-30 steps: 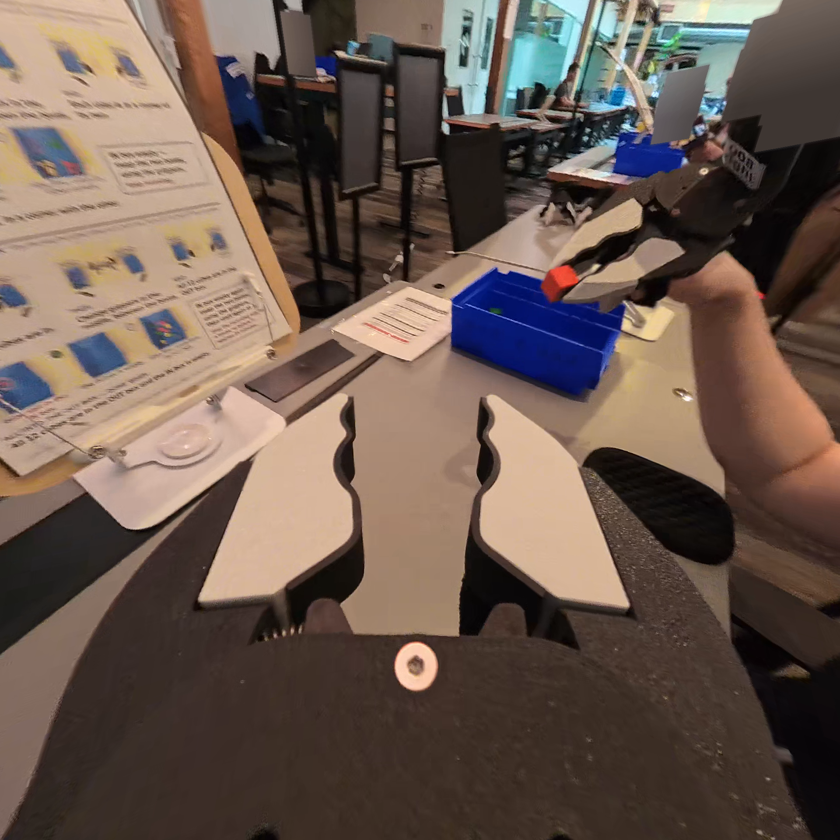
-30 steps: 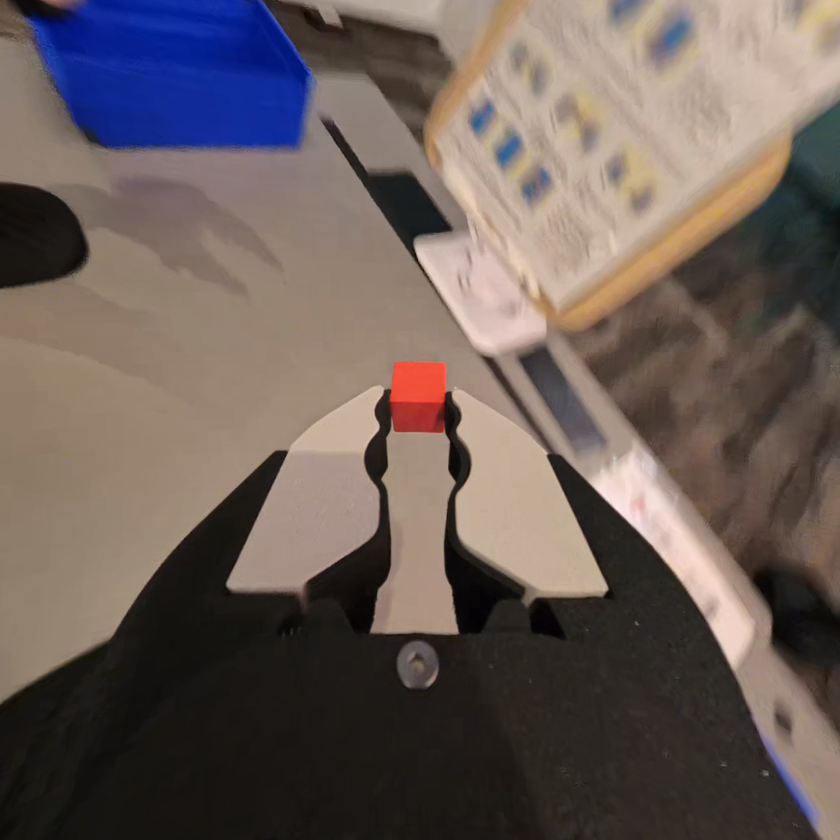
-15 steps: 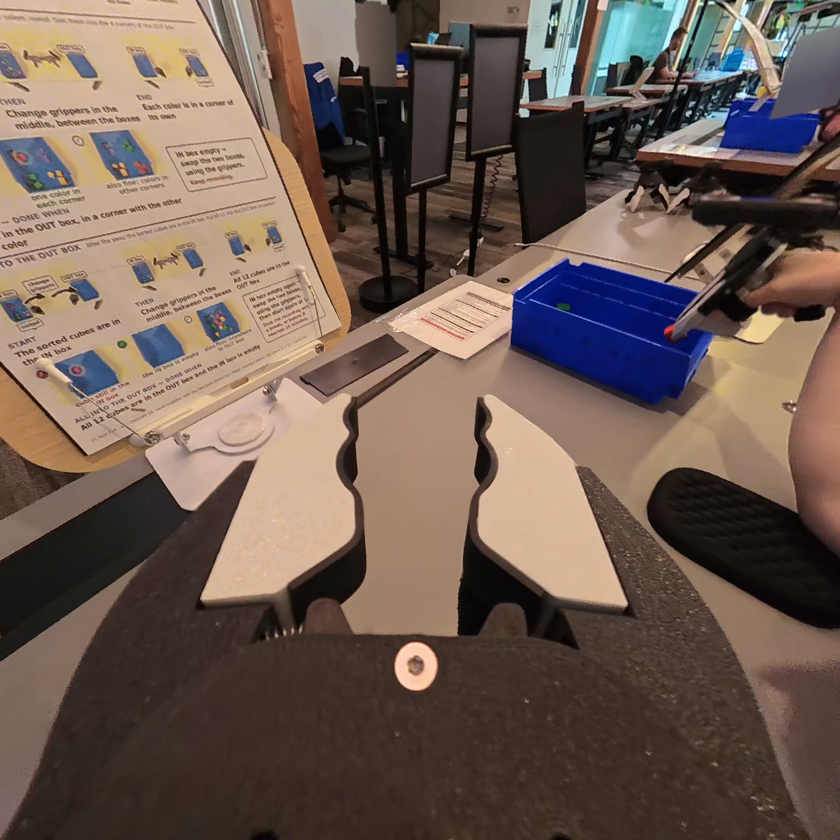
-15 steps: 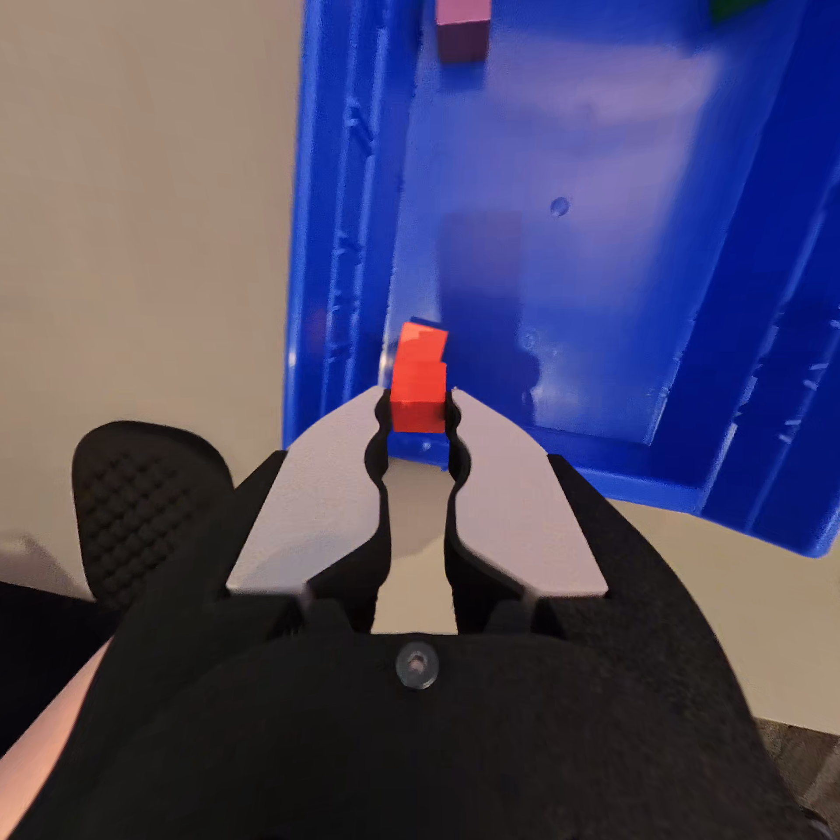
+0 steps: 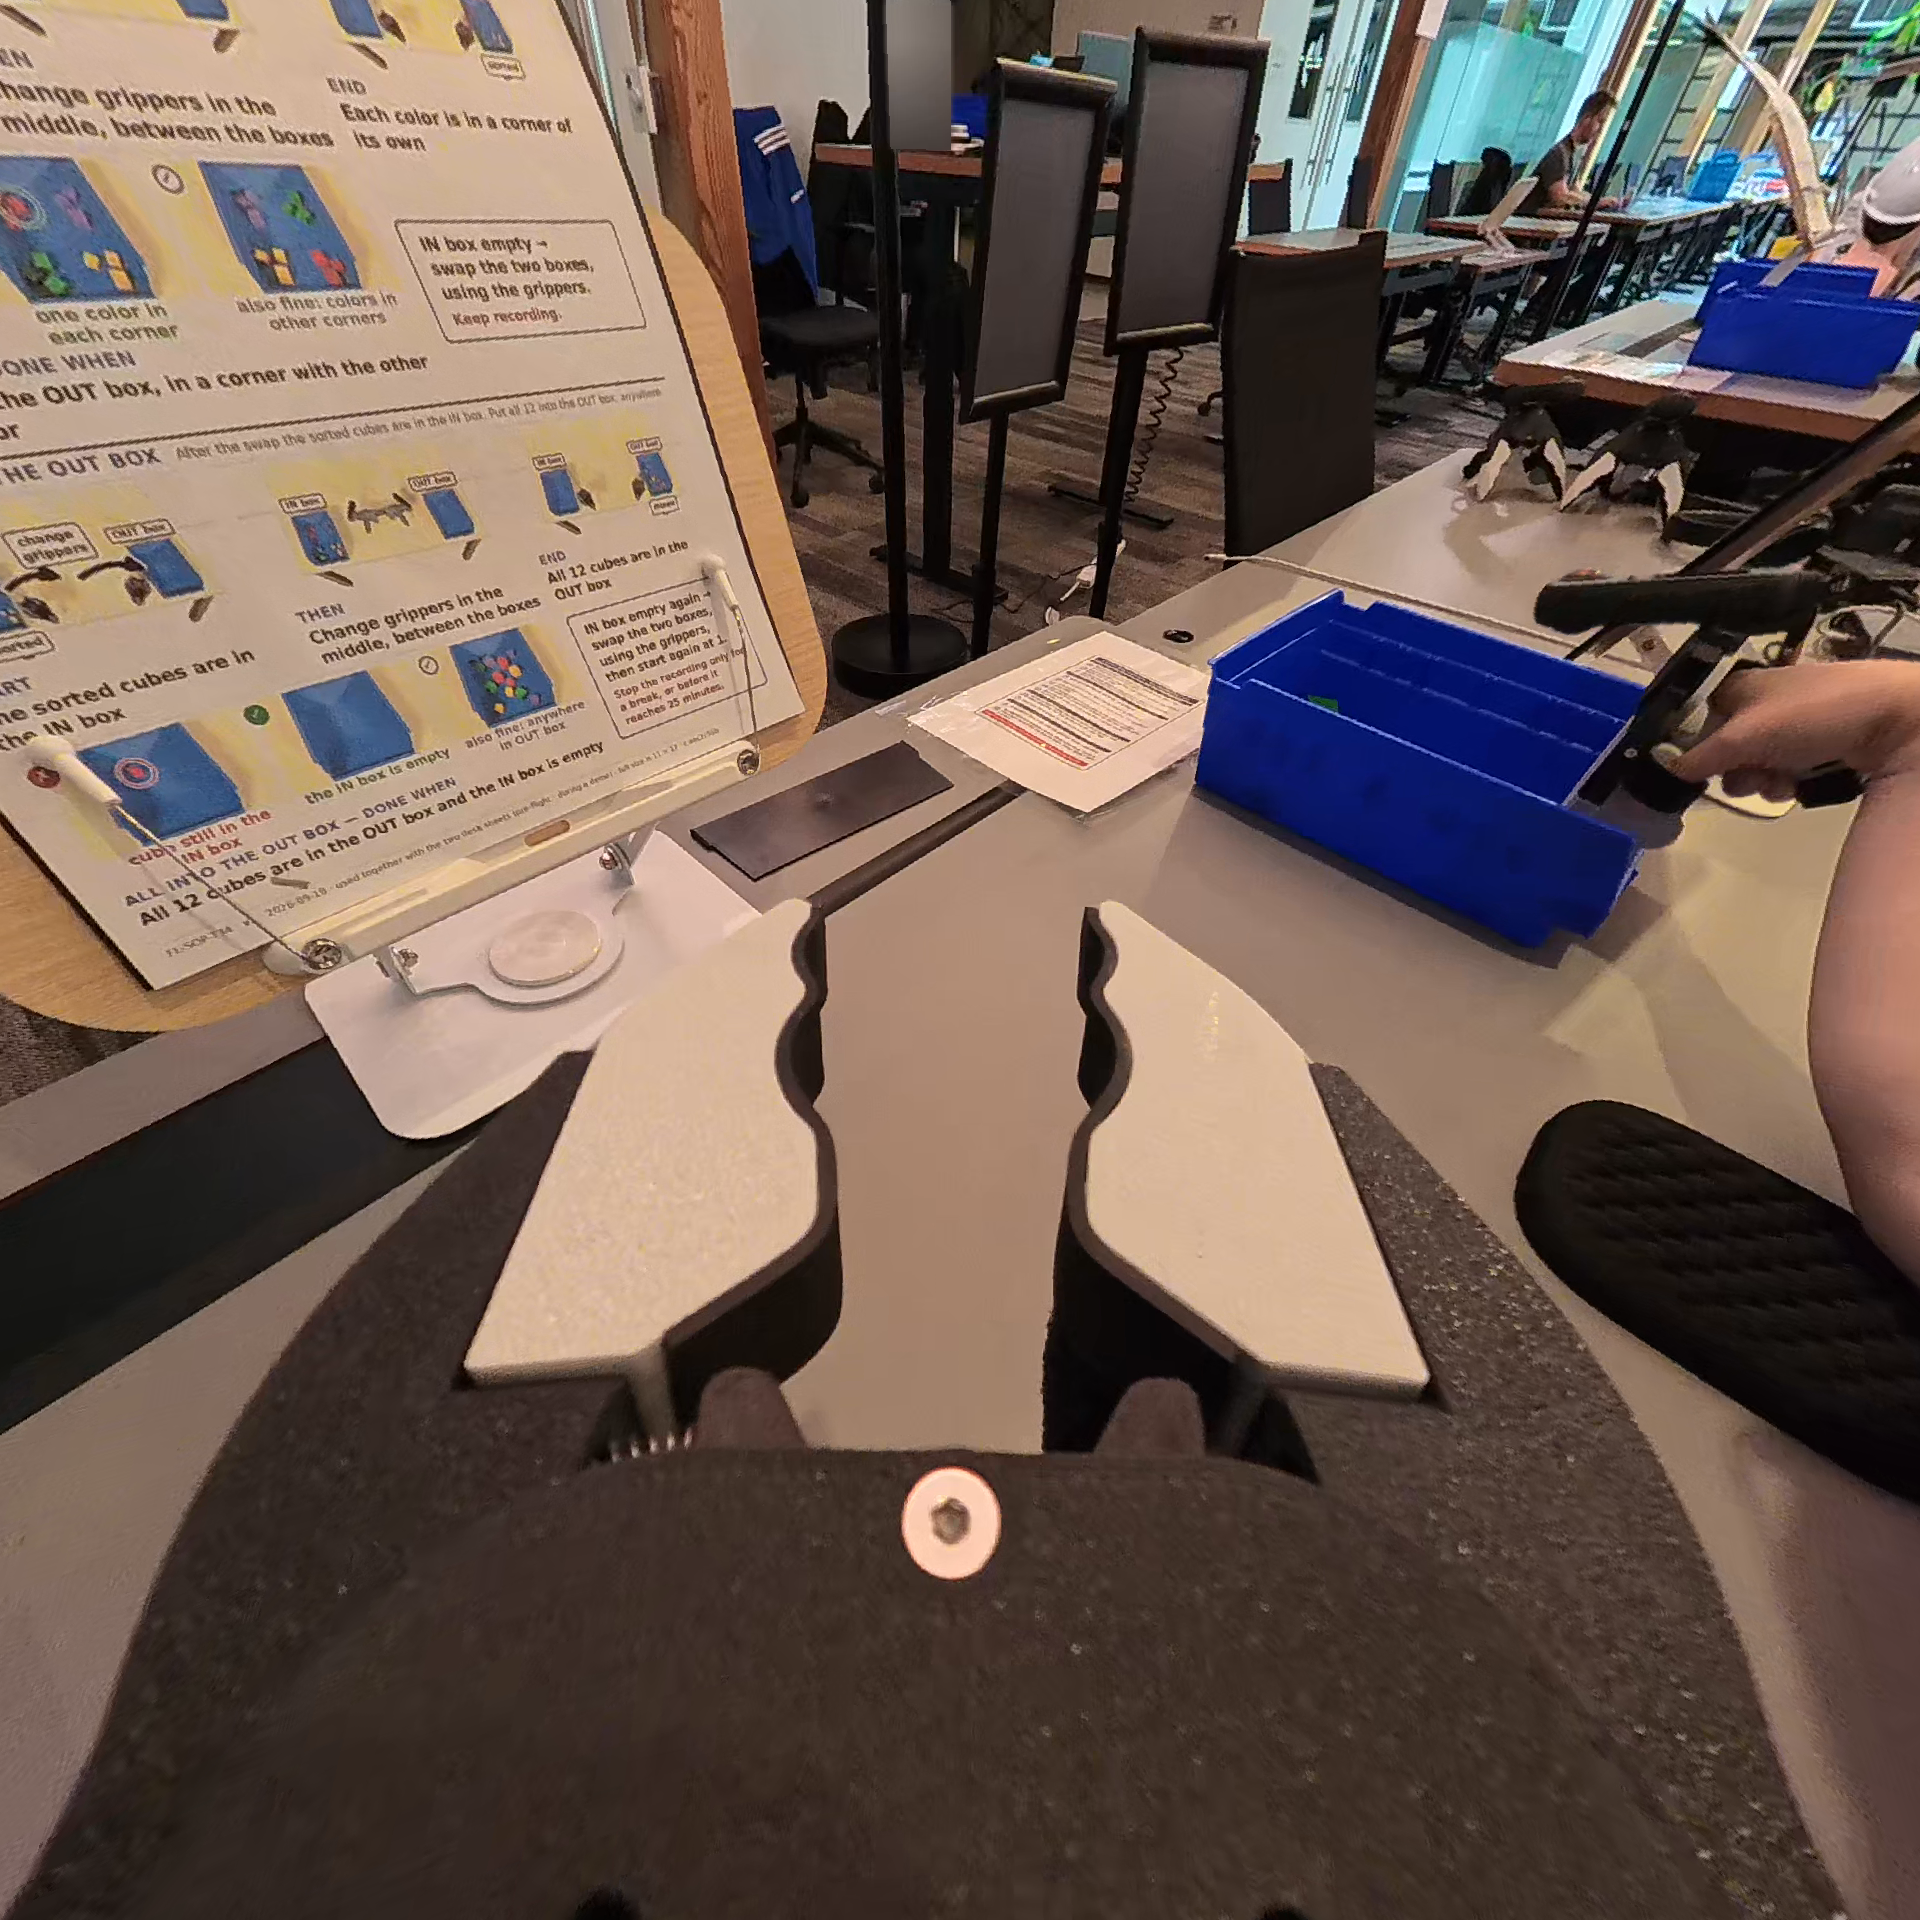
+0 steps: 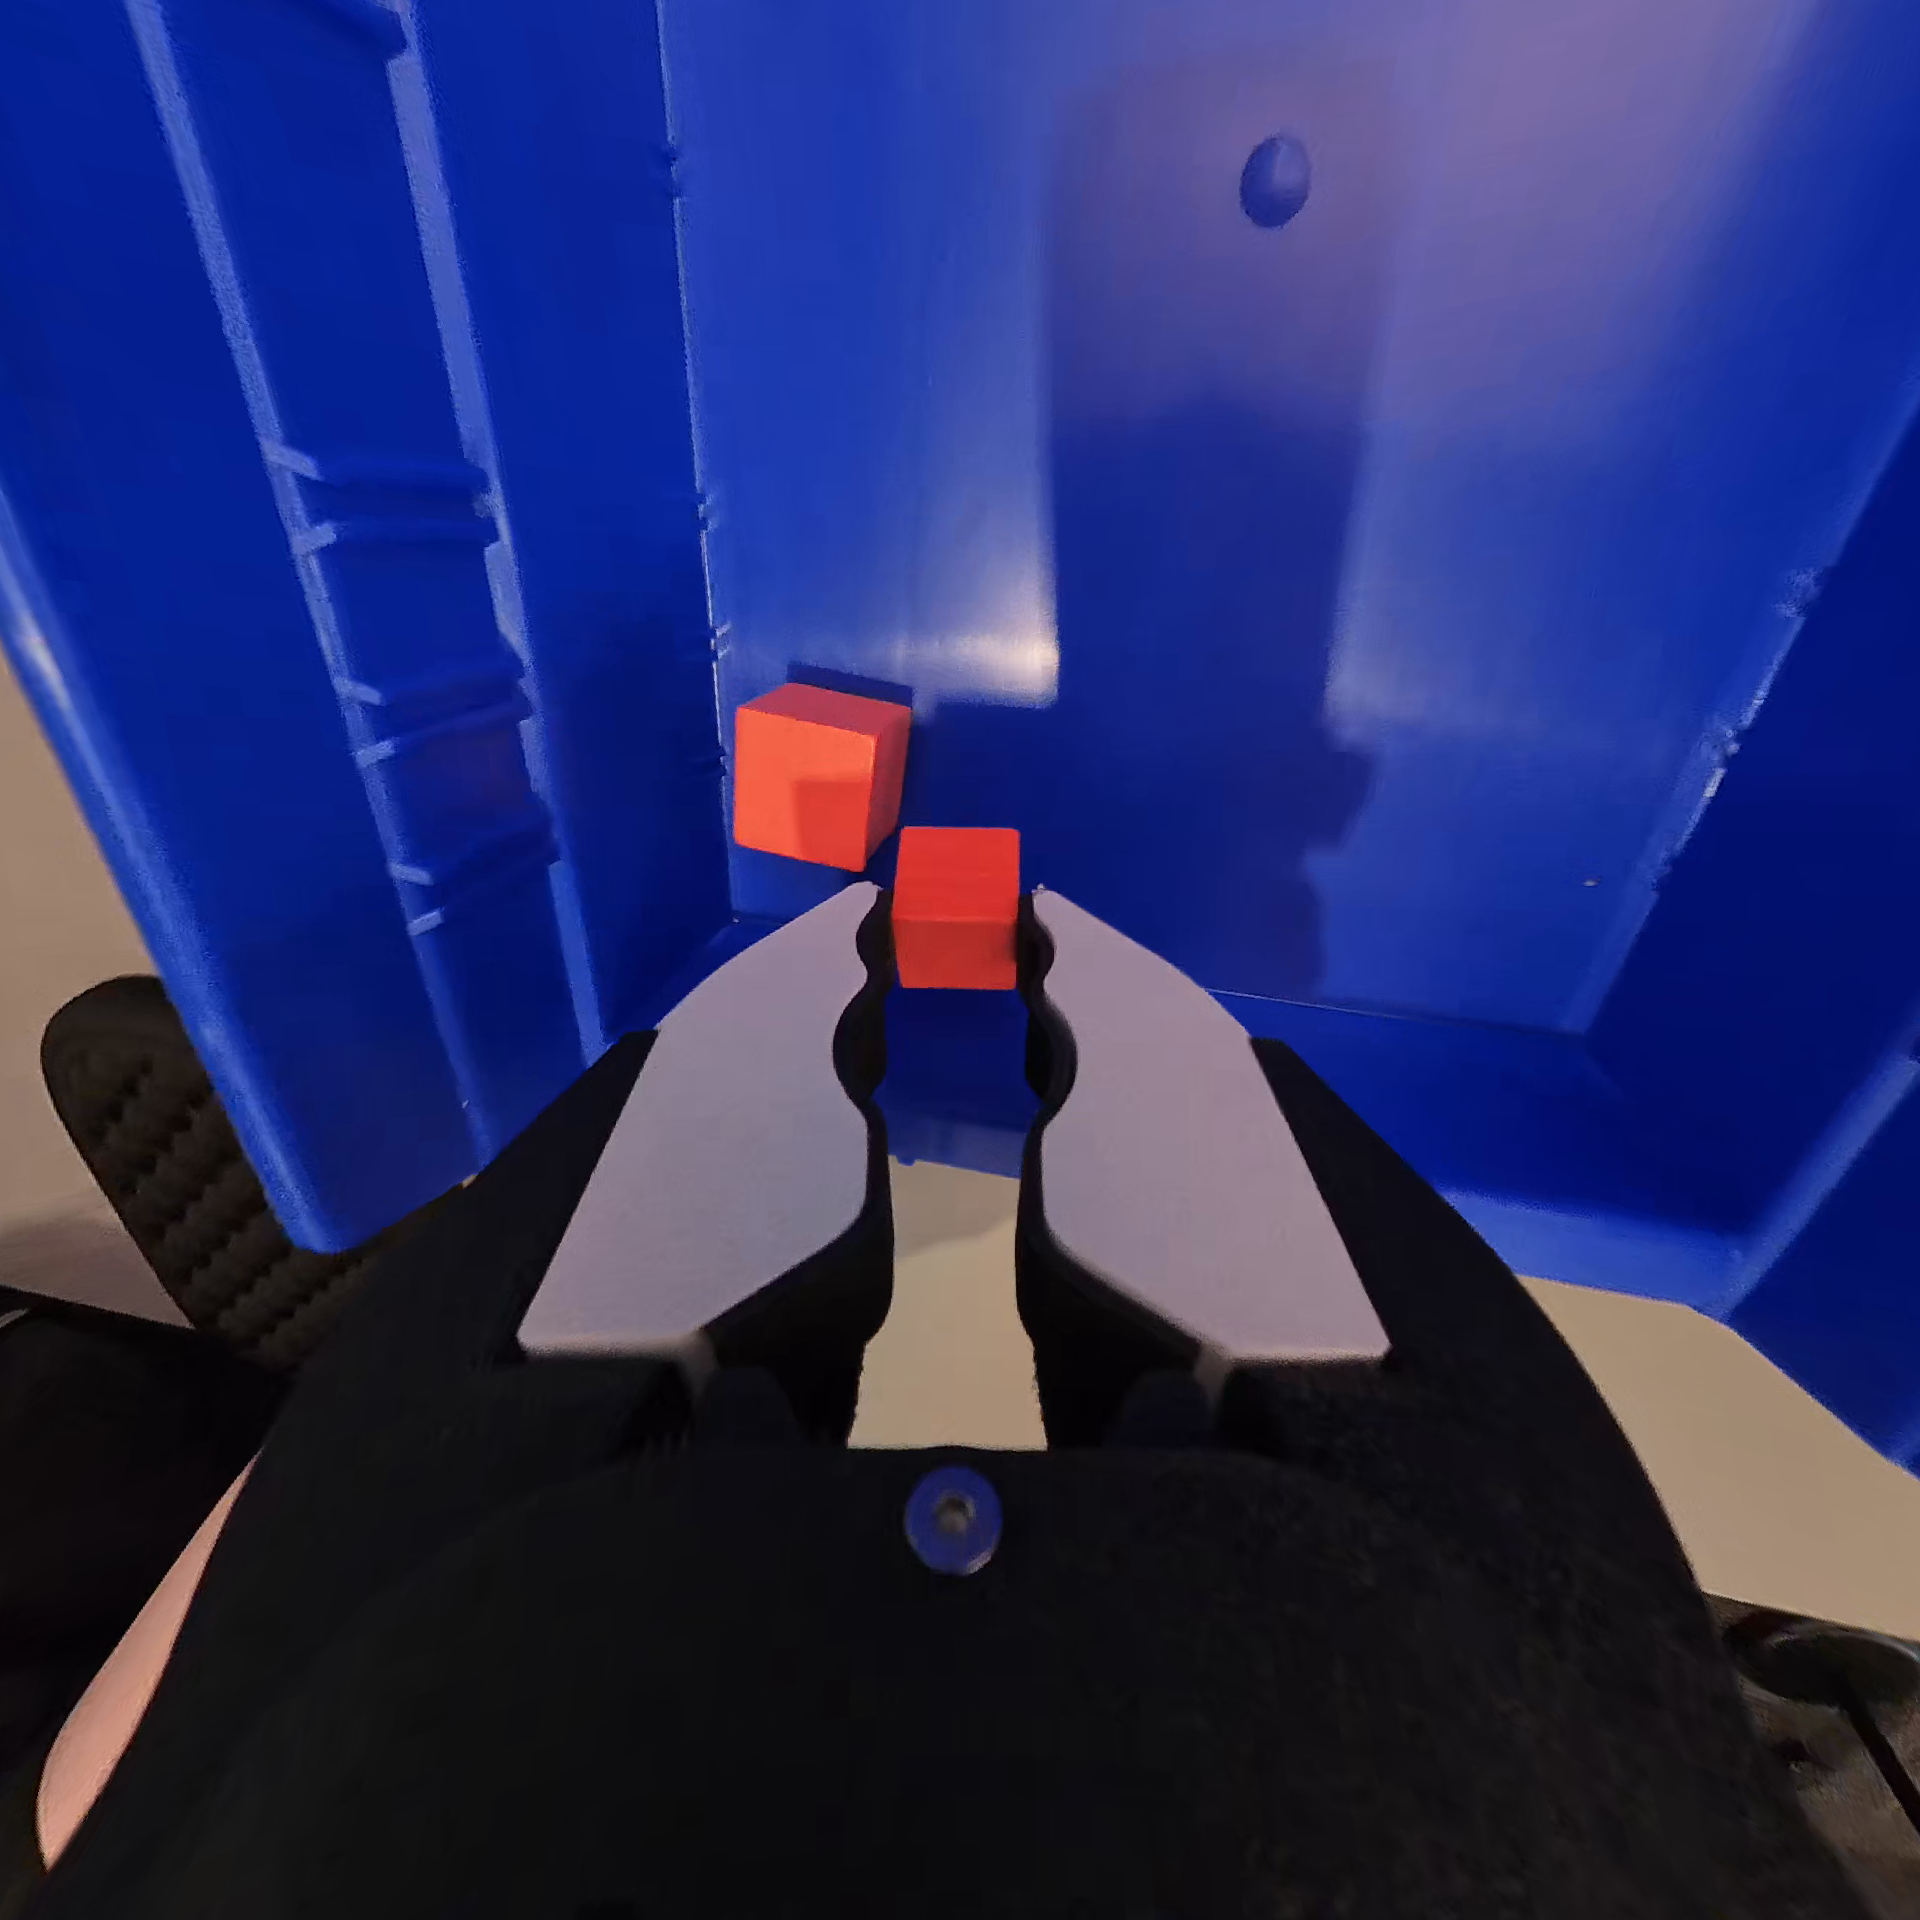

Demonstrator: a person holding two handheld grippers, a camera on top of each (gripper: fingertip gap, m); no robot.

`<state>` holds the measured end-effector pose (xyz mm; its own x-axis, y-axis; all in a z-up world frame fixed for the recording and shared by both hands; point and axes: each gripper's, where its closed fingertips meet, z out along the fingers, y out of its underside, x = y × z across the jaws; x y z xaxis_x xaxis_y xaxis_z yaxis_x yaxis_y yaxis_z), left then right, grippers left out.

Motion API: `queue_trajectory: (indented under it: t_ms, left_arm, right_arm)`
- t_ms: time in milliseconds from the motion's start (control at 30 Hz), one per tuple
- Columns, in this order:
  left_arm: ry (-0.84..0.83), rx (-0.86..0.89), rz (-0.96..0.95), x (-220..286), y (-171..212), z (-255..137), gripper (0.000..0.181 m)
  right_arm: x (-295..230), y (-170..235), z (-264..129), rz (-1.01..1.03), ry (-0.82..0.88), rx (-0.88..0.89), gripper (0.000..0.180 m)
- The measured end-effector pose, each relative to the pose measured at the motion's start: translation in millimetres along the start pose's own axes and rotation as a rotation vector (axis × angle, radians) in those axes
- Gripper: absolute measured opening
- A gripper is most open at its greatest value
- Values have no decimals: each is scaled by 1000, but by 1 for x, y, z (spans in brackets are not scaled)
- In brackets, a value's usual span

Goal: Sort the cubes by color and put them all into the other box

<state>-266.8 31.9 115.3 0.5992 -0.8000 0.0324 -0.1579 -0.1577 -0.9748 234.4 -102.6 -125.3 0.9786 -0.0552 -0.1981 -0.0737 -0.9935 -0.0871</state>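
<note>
**Two red cubes in one corner of the blue box**

Two red cubes show in the right wrist view. One red cube (image 6: 954, 906) is pinched between the tips of the right claw (image 6: 954, 914), which is closed on it and reaches down inside the blue box (image 6: 1351, 416). The second red cube (image 6: 816, 784) sits on the box floor just beyond and to the left, close against the ribbed side wall; whether the two touch cannot be told. The box floor is glossy, with pale reflections.

From the left wrist view, the left claw (image 5: 948, 940) hangs over the grey bench (image 5: 1299, 966) with its jaws parted and nothing between them. The same blue box (image 5: 1403, 790) stands farther along the bench to the right, a small green cube (image 5: 1322, 703) just visible inside. The right claw (image 5: 1647, 774) dips into its near end, held by a hand (image 5: 1808, 727).

An instruction board (image 5: 343, 468) on a white stand leans at the left edge of the bench. A dark flat plate (image 5: 821, 805) and a printed sheet (image 5: 1070, 717) lie between it and the box. A black textured pad (image 5: 1714, 1278) rests at the right.

Beyond the bench lie a carpeted floor, black framed stands (image 5: 1039, 260), office chairs and further benches, one carrying another blue box (image 5: 1808, 332). A seated person (image 5: 1569, 156) is far off at the back.
</note>
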Motion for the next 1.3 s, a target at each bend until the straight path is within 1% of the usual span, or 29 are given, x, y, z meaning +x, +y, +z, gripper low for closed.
queue_trajectory:
  t_ms: [100,367,467,533,667,767,833,933,1033,1100,1167,1233,1300]
  left_arm:
    - [8,-5,-3,1,2,2,46]
    - [12,-17,28,7,5,1,45]
    - [15,-14,15,6,5,1,45]
    - [17,-13,3,4,5,1,45]
    - [23,-10,1,4,4,-1,45]
    - [26,7,2,5,-1,-5,46]
    - [29,24,2,5,-6,-9,46]
    - [25,43,5,4,-12,-15,46]
    - [13,69,4,2,-19,-21,46]
    - [15,91,-4,1,-25,-25,45]
    - [5,103,-7,-1,-26,-28,44]
    - [-13,98,-9,-6,-23,-28,44]
    - [-26,94,-14,-11,-21,-26,44]
  right_arm:
    - [2,1,8,-14,-3,-36,22]
    - [6,-7,10,-18,18,-10,22]
    - [5,-8,12,-48,34,-21,22]
    - [-1,-8,15,-76,13,-35,22]
    - [2,-7,15,-73,54,-55,23]
    - [-1,-8,8,-53,42,-17,37]
    - [0,-7,-3,-32,56,16,37]
    - [-4,-8,-40,0,113,146,35]
    - [-27,-21,-101,-20,178,384,32]
    - [-61,-37,-145,-104,183,580,34]
    - [-108,-52,-180,-200,121,758,39]
    - [-151,-61,-203,-258,53,893,46]
    - [-191,-69,-213,-324,-5,993,50]
